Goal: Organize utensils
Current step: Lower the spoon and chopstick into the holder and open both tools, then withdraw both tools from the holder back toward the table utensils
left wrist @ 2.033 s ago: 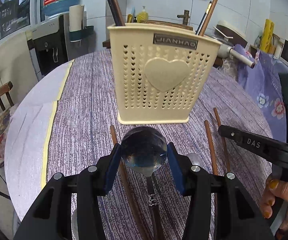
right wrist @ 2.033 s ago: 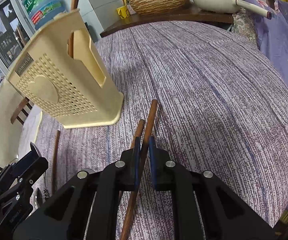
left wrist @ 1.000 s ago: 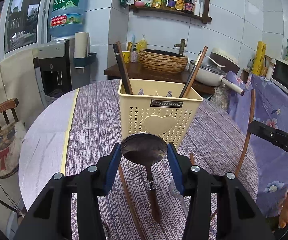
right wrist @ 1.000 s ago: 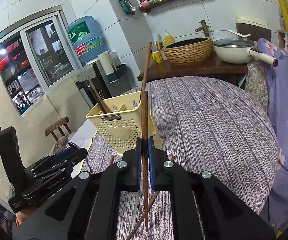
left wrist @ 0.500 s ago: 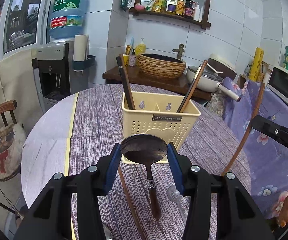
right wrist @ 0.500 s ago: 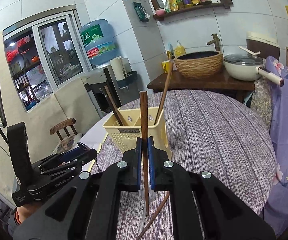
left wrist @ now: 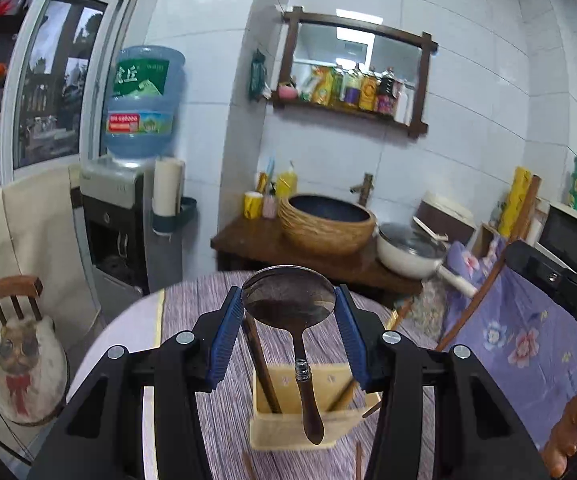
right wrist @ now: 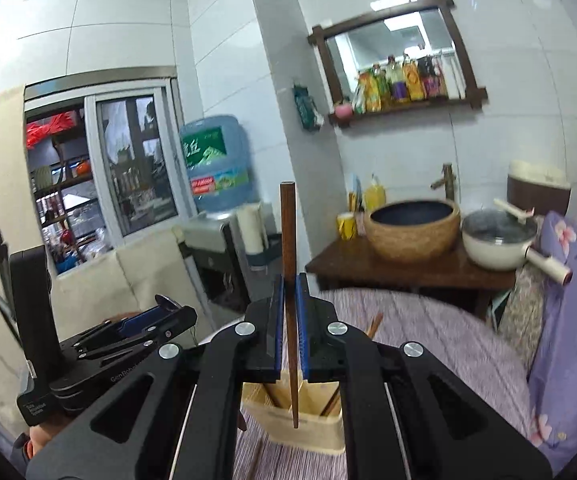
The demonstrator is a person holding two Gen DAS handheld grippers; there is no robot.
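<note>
My left gripper point(left wrist: 289, 312) is shut on the bowl of a metal spoon point(left wrist: 288, 300); its dark wooden handle point(left wrist: 313, 416) hangs down over the cream utensil holder point(left wrist: 288, 428) on the table. My right gripper point(right wrist: 288, 328) is shut on a brown wooden chopstick point(right wrist: 288, 232), held upright with its lower tip point(right wrist: 295, 420) just above the same holder point(right wrist: 308, 428). Chopsticks stand in the holder's compartments point(left wrist: 266, 376). The left gripper also shows in the right wrist view point(right wrist: 128, 332), and the right gripper in the left wrist view point(left wrist: 556, 280).
The round table has a purple striped cloth point(right wrist: 448, 352). Loose chopsticks lie on it in front of the holder point(left wrist: 358, 460). A wooden chair point(left wrist: 12, 292) stands at left. A side counter point(right wrist: 408, 268) carries a wicker basket and a pan. A purple floral cloth point(left wrist: 520, 340) hangs at right.
Both grippers have risen and tipped downward, so the holder now sits low in both views, under the spoon handle and the chopstick tip. Both grips are unchanged.
</note>
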